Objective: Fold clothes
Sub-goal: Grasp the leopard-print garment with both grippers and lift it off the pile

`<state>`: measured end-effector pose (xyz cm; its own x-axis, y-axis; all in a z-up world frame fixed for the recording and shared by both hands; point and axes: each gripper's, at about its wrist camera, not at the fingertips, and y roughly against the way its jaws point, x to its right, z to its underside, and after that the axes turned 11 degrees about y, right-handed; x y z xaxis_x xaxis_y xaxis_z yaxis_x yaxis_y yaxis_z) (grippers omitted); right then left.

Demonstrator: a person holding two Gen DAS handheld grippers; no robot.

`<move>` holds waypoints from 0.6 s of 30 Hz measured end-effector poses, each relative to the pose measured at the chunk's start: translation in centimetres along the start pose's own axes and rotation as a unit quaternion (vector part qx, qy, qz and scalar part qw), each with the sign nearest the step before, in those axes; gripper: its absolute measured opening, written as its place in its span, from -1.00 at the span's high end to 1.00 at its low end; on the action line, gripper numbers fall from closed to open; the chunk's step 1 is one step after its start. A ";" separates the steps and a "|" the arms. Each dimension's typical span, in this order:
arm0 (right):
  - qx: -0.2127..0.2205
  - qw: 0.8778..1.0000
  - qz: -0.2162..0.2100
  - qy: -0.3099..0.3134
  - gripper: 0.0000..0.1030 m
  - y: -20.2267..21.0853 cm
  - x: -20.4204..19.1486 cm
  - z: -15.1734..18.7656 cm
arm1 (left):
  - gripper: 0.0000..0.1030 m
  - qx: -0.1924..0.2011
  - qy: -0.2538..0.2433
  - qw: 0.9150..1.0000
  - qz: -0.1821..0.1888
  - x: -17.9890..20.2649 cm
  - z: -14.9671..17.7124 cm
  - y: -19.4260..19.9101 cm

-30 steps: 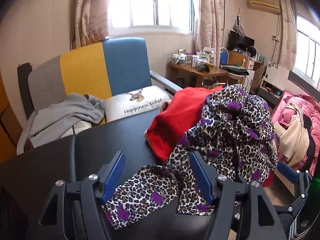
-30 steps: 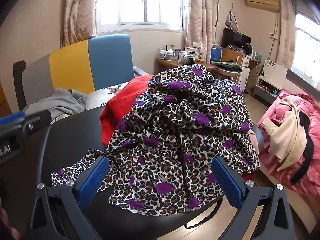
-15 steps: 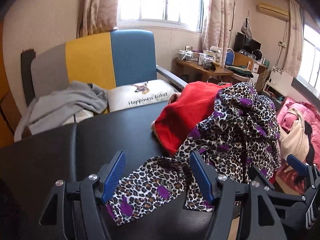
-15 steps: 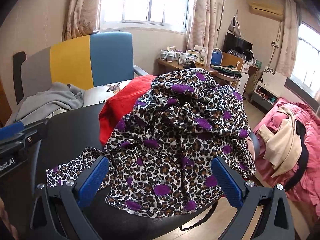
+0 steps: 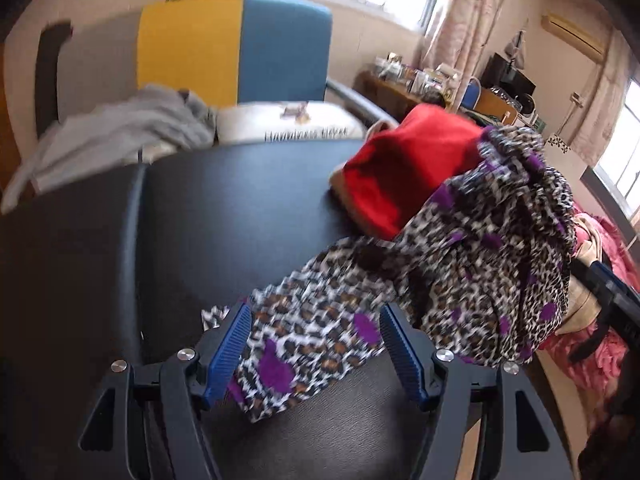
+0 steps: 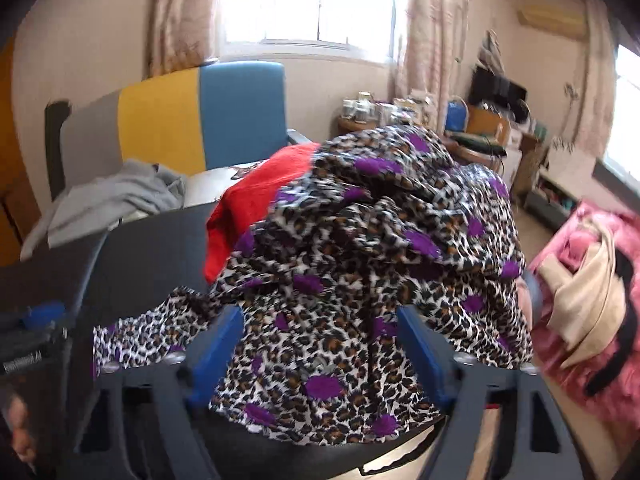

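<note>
A leopard-print garment with purple spots [image 5: 472,248] [image 6: 368,248] lies crumpled on a black padded table [image 5: 224,208], draped over a red garment [image 5: 404,168] [image 6: 252,200]. One long leopard strip [image 5: 308,340] reaches toward me. My left gripper [image 5: 314,350] is open, its blue fingers on either side of that strip's end. My right gripper [image 6: 318,350] is open, its fingers straddling the front of the crumpled pile. The right gripper also shows at the right edge of the left wrist view [image 5: 608,300].
A grey, yellow and blue armchair [image 5: 224,48] stands behind the table with a grey garment [image 5: 120,132] and a white cushion [image 5: 288,124] on it. A bed with pink and cream clothes [image 6: 588,300] is at the right. A cluttered desk [image 6: 400,120] is at the back.
Both grippers have moved forward and down onto the leopard garment. The left one now straddles the strip's end, the right one is closer into the pile. Both jaws stay open.
</note>
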<state>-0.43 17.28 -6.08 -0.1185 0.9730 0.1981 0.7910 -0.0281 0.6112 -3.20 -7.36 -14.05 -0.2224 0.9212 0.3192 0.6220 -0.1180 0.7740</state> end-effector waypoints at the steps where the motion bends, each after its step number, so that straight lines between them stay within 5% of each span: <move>1: 0.001 1.000 0.004 -0.005 -0.48 -0.3 0.5 -0.1 | -0.33 -0.003 0.004 1.000 -0.003 -0.3 0.0 -0.4; 4: 0.010 1.000 0.014 -0.006 -0.48 -0.9 1.4 -0.6 | -0.30 -0.012 0.003 1.000 0.005 -0.4 -0.3 -1.4; 12: 0.026 0.999 0.027 0.022 -0.59 -2.2 2.8 -2.5 | -0.30 -0.022 -0.106 0.993 0.041 6.0 -3.0 -5.5; 18: 0.048 0.998 -0.027 0.005 -0.68 -4.3 5.7 -6.1 | -0.32 -0.013 -0.175 0.983 0.054 11.1 -5.4 -8.6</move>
<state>-8.18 21.58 -2.89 -0.1675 0.9703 0.1746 0.8368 0.0463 0.5455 -15.06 1.84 -14.21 0.1176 0.9735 0.1961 0.6082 -0.2267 0.7607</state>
